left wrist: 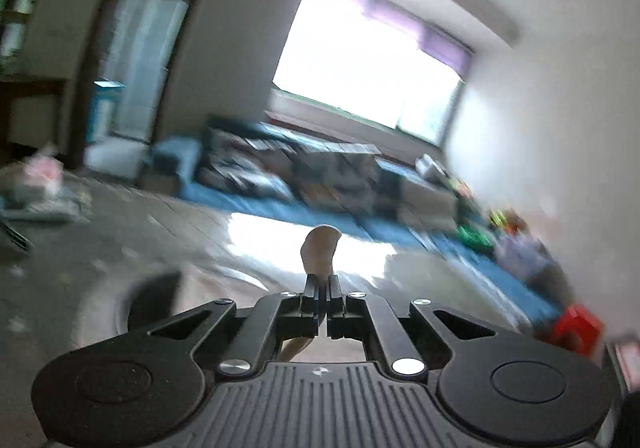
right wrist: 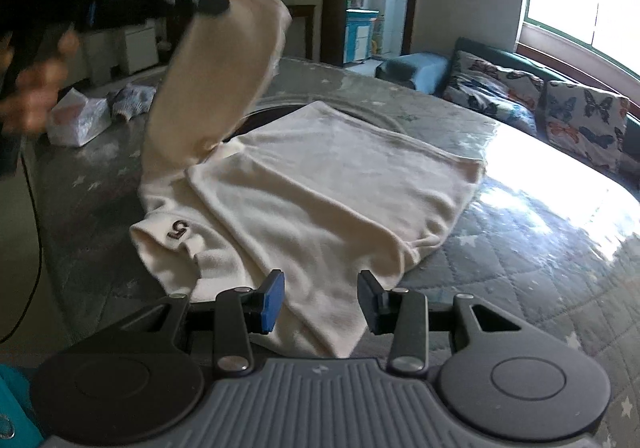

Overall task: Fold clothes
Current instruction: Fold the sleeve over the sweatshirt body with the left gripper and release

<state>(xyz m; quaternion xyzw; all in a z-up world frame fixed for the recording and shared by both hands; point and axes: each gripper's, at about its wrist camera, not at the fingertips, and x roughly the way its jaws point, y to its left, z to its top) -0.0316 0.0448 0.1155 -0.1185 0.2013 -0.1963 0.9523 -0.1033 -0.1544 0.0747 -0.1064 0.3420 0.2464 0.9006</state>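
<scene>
A cream garment [right wrist: 328,183] lies on the table, with a dark "5" patch on its near left cuff [right wrist: 178,230]. One part of it, a sleeve or side [right wrist: 224,67], is lifted high at the left. My left gripper [right wrist: 214,3] is shut on that part's top edge. The left wrist view is blurred by motion; there a tuft of cream cloth [left wrist: 320,248] sticks out past the shut left gripper [left wrist: 323,284]. My right gripper [right wrist: 320,300] stands open just above the garment's near corner, and its blue pads [right wrist: 272,302] do not press the cloth.
The table has a grey quilted cover with stars [right wrist: 520,268]. A tissue pack [right wrist: 80,119] and a small patterned cloth [right wrist: 132,99] sit at its far left. A sofa with butterfly cushions [right wrist: 580,119] stands under the window. A person's hand [right wrist: 36,87] shows at the left.
</scene>
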